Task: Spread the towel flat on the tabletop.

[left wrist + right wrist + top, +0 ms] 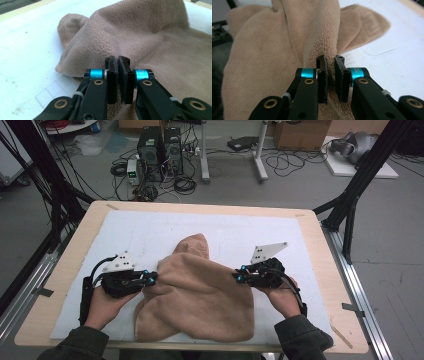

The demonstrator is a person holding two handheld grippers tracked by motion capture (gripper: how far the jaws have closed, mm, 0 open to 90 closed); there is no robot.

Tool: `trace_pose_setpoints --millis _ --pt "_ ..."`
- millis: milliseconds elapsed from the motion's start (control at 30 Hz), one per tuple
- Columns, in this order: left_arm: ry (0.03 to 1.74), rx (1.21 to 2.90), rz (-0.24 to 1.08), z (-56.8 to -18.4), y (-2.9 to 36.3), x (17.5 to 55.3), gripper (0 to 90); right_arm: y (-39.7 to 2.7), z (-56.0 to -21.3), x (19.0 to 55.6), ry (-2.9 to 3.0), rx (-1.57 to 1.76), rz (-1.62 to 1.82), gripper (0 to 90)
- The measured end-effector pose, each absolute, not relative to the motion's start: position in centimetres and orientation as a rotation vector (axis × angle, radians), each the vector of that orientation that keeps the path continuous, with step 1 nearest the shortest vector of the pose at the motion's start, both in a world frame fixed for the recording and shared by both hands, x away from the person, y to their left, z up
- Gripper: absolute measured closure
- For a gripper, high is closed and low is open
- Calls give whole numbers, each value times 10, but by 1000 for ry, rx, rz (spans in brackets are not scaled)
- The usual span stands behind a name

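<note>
A tan terry towel [195, 290] lies bunched on a white mat [150, 227], with one corner pointing to the far side. My left gripper [152, 278] is at the towel's left edge. In the left gripper view its jaws [118, 67] stand almost together, pinching a thin edge of the towel [150, 37]. My right gripper [236, 277] is at the towel's right edge. In the right gripper view it is shut [330, 67] on a raised fold of the towel [262, 62], and the cloth rises from between the pads.
The mat covers most of a wooden table [75, 250], and bare mat stretches beyond the towel. Black frame posts [360, 175] stand at the table's far corners. Computers and cables [160, 155] sit on the floor beyond.
</note>
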State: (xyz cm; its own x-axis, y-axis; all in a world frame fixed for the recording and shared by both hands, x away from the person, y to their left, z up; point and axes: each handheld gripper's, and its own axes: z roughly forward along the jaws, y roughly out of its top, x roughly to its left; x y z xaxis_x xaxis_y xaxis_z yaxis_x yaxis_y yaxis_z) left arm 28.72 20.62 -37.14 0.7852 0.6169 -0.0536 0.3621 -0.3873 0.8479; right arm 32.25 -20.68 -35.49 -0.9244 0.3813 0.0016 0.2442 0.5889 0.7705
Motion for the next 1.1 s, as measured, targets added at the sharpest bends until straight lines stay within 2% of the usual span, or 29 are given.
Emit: trace_pose_setpoints --millis 100,200,367,400,433,467,500,667,800,1000,1067,1100 --pt "768 1991 323 -369 206 299 856 -205 -353 328 2654 535 1224 830" --pt "840 1960 258 -358 203 328 859 -205 -340 349 2622 560 1200 834" --pt "937 1800 485 -307 195 384 855 -208 -291 401 2421 690 1141 825" --pt "952 1785 536 -301 193 393 825 -211 -281 413 2347 754 1125 750" --pt "982 1787 554 -298 191 400 730 -214 -275 423 2270 838 1135 620" --pt "1007 1797 509 -297 191 405 611 -218 -273 431 2247 913 1137 538" --pt "1001 1809 473 -299 193 407 574 -220 -274 435 2252 929 1128 520" --pt "970 1900 459 -328 200 388 551 -216 -316 418 2414 875 1164 502" --pt "922 1959 430 -353 202 364 540 -208 -348 389 2513 813 1230 492" --pt "868 1997 395 -383 204 327 480 -193 -371 343 2598 672 1235 485" --pt "848 2037 387 -393 203 316 424 -190 -379 333 2620 657 1225 482" --pt "832 2040 374 -398 204 310 423 -190 -383 330 2630 645 1209 479"
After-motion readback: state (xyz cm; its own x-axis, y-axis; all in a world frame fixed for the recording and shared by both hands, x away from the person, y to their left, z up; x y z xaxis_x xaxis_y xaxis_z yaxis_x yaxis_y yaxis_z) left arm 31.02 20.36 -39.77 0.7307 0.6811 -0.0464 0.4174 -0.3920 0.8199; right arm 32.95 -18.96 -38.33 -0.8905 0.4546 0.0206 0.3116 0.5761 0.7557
